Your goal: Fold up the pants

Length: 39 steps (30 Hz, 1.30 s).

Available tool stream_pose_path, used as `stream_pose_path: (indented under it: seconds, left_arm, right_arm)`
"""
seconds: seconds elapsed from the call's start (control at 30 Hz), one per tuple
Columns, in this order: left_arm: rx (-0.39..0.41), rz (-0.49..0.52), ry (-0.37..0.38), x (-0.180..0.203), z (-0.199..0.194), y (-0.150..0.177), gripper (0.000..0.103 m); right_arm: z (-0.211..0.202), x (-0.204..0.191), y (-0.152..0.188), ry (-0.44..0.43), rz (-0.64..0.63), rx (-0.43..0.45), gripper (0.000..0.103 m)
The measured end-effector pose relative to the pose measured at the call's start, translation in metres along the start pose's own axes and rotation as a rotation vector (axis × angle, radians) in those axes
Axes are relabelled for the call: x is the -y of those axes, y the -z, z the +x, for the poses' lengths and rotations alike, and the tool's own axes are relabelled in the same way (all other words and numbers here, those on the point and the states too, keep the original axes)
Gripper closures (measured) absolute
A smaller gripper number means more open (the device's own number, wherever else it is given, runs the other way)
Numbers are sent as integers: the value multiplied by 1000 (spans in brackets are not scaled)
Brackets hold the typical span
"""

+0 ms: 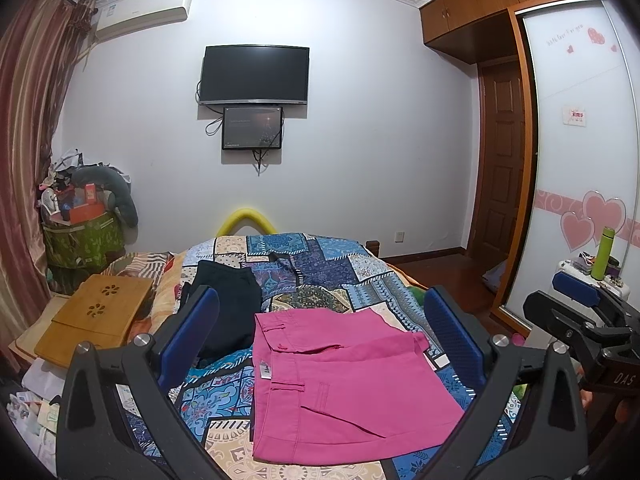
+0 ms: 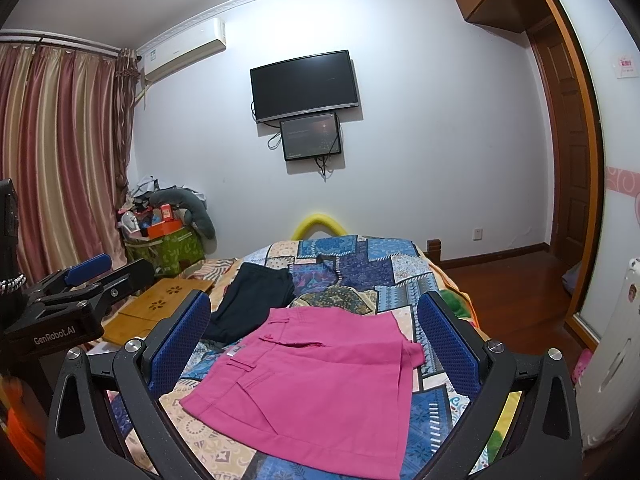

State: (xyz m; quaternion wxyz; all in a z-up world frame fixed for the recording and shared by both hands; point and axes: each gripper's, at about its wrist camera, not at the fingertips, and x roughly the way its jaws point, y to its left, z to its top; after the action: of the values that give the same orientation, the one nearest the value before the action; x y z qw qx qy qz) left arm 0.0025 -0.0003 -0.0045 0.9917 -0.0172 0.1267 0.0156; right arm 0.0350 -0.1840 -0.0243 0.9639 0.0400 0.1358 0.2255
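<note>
Below both spread grippers (image 1: 320,332) (image 2: 314,332) — folded pink pants (image 1: 344,392).

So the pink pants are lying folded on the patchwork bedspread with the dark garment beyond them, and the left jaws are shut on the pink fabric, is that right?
Not quite. The left gripper is open and holds nothing; the left wrist view shows its jaws spread wide above the pink pants. The rest stands: they lie folded on the patchwork bedspread, with the dark garment beyond them.

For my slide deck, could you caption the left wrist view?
Open left hand-held gripper hovers over folded pink pants on a patchwork bedspread.
</note>
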Motion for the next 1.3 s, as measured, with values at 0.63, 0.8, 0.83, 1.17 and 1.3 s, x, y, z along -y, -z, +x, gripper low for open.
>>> stream_pose_path:
  seconds: [0.63,0.8,0.83,1.17,1.3]
  left_arm:
    - [3,-2,-1,-1,-1,0,0]
    - [2,-3,-1,-1,-1,0,0]
    - [2,-2,-2,-1,-1,0,0]
    - [4,0,-8,0,0,-1,0]
    - [-18,1,4,0,6,0,0]
  right_arm:
    - [-1,3,-1,4,1,2,0]
    - [-1,6,-3,6,0,1,0]
    - [-1,5,-3,5,0,0,0]
    - [3,9,-3,-1,10,-2,0]
    - [7,8,-1,0,10,-9,0]
